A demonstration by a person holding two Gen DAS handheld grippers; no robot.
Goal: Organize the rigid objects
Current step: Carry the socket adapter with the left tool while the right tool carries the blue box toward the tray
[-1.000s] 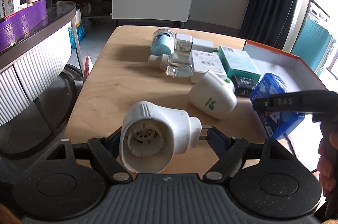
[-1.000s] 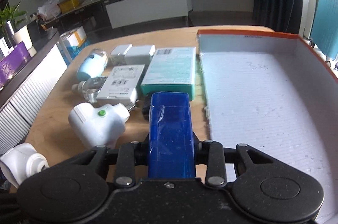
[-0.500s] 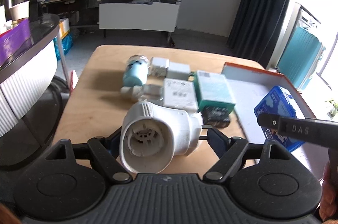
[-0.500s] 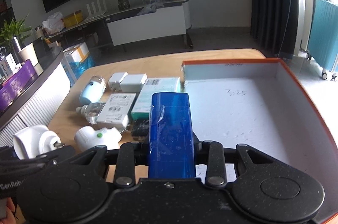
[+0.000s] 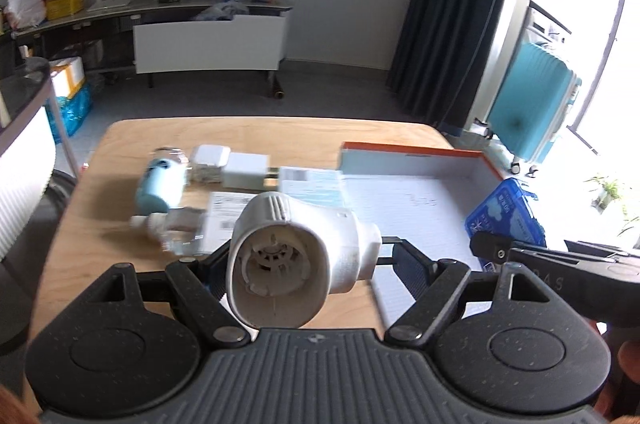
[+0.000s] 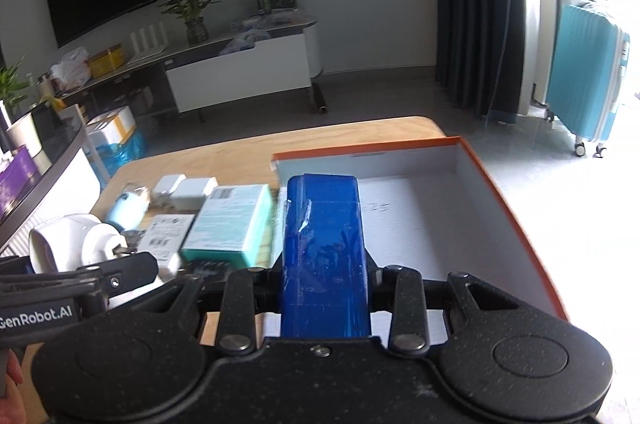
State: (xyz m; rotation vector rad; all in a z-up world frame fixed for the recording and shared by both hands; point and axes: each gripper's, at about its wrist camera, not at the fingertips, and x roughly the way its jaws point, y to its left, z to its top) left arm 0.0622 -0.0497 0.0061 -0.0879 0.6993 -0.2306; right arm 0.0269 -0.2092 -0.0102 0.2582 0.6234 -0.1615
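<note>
Left tool (image 5: 304, 256) grips white plug-in device (image 5: 296, 256) above table (image 5: 248, 131) — right tool (image 6: 324, 284) clamps blue box (image 6: 324, 248) over orange-rimmed tray (image 6: 512, 191), tray at 3 o'clock.

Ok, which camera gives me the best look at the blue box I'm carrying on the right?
The left wrist view: the blue box shows its printed lid from the side, held over the orange-rimmed tray. The right wrist view shows only its plain narrow side, end-on between the right gripper jaws.
</note>
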